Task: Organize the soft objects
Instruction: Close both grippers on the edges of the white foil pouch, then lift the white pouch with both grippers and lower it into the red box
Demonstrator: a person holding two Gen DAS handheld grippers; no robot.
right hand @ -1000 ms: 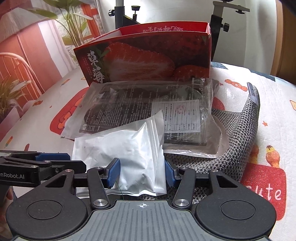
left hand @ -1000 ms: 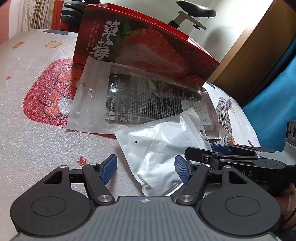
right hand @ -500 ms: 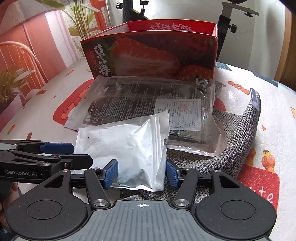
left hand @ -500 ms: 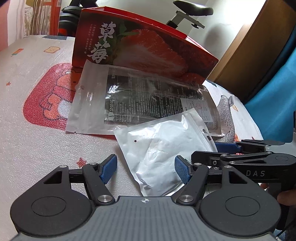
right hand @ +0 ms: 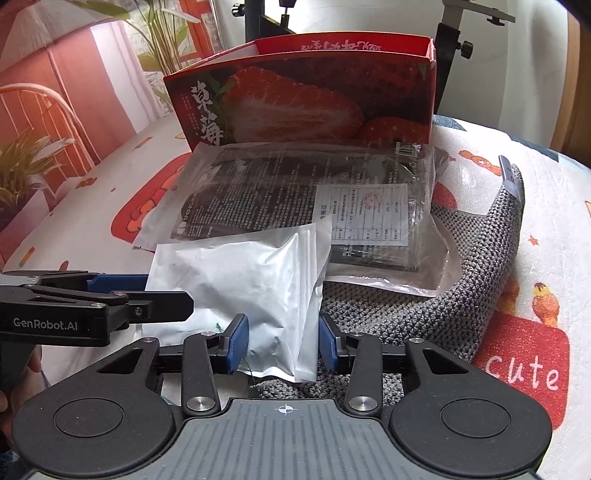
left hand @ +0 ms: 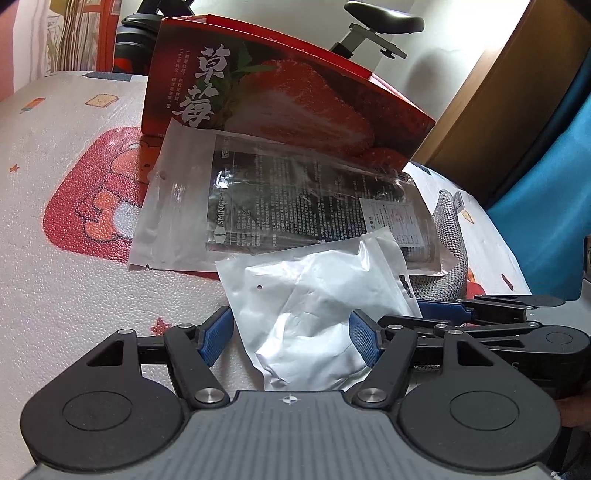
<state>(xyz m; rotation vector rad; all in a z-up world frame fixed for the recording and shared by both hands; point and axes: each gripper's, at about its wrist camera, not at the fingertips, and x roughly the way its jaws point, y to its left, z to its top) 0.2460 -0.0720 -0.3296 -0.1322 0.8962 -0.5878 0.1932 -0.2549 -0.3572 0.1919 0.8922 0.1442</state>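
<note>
The room shows pale walls, a brown wooden panel (left hand: 517, 110), a blue curtain (left hand: 554, 206), an exercise bike's saddle (left hand: 384, 16) and potted leaves (right hand: 162, 33). A white foam mat (left hand: 55, 258) printed with red cartoon patches covers the surface. On it stands an open red strawberry box (right hand: 332, 96). Against its front leans a clear packet with a dark printed insert (right hand: 295, 199), lying partly on a grey knitted piece (right hand: 461, 288). A white foil pouch (right hand: 251, 277) overlaps the packet's near edge. The right gripper (right hand: 282, 349) has just been closing; its blue pads touch the pouch's near end on both sides. The left gripper (left hand: 291, 338) stands apart around the pouch's other corner, its right pad at the pouch and its left pad clear.
</note>
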